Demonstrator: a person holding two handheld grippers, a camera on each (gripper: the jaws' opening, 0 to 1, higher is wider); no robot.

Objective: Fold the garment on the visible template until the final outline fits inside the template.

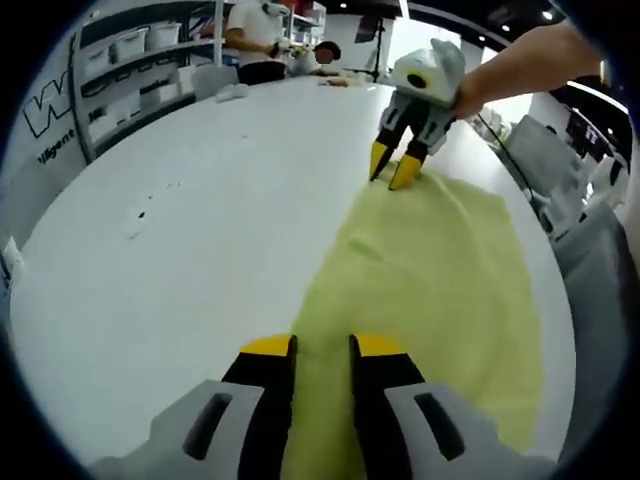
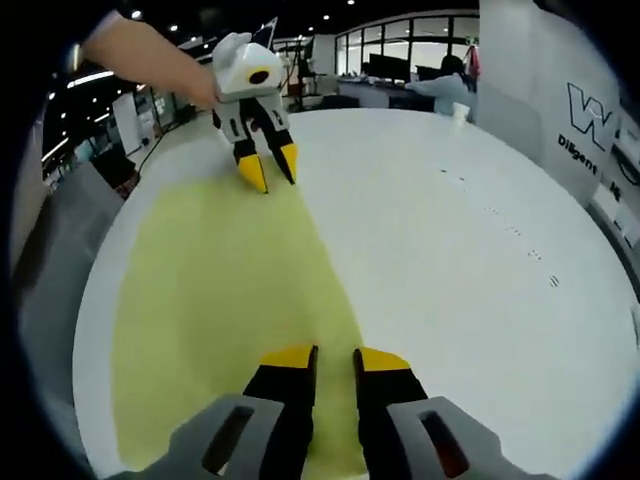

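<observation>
A pale yellow garment (image 1: 440, 290) lies flat on the white bench (image 1: 200, 230), stretched between the two tongs. In the left gripper view the left tongs (image 1: 322, 350) rise from 6 o'clock with their yellow-tipped jaws close together, and a strip of the cloth's edge runs between them, so they look to be pinching that edge. The right tongs (image 1: 397, 165) stand at about 1 o'clock, tips down on the far edge of the cloth; the jaws are slightly apart at the tips, and I cannot tell whether cloth is caught between them.

In the right gripper view the garment (image 2: 220, 300) spreads from 6 o'clock up toward 11 o'clock. The right tongs (image 2: 333, 357) sit over its near edge with only a narrow gap. The left tongs (image 2: 268, 165) touch the far edge at 11 o'clock.

No template outline can be made out on the bench.

My judgement: a fold is being set up, both ends of one long edge being taken. The next move calls for lifting that edge evenly and carrying it across the cloth without letting either end slip
</observation>
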